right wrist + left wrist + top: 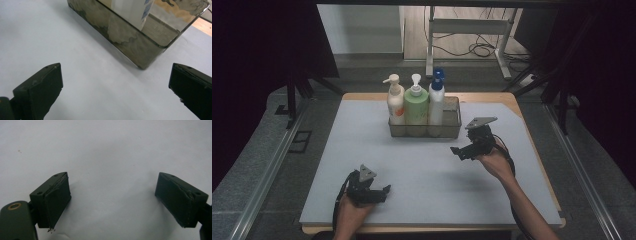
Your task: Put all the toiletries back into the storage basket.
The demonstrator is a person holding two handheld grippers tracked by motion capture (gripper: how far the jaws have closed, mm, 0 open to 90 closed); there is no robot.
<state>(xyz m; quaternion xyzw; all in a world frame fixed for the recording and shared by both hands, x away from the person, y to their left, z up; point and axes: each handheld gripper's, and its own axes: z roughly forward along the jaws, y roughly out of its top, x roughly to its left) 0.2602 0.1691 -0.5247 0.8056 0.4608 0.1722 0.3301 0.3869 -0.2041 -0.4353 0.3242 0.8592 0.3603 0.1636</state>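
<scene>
A smoky clear tray (453,128) stands at the back middle of the grey mat. It holds a cream pump bottle (395,103), a green pump bottle (416,108) and a white bottle with a blue pump (436,100), all upright, with a free slot at its right end. My right gripper (459,150) hovers just right of the tray's front corner, open and empty. In the right gripper view, this tray (130,42) and the white bottle (130,10) lie ahead of the right gripper (116,82). My left gripper (381,192) rests at the front left, open over bare mat (112,157).
The grey mat (422,175) covers a wooden table whose edge (512,100) shows at the back right. Dark curtains hang on both sides. A white metal stand (467,30) and cables sit on the floor behind the table.
</scene>
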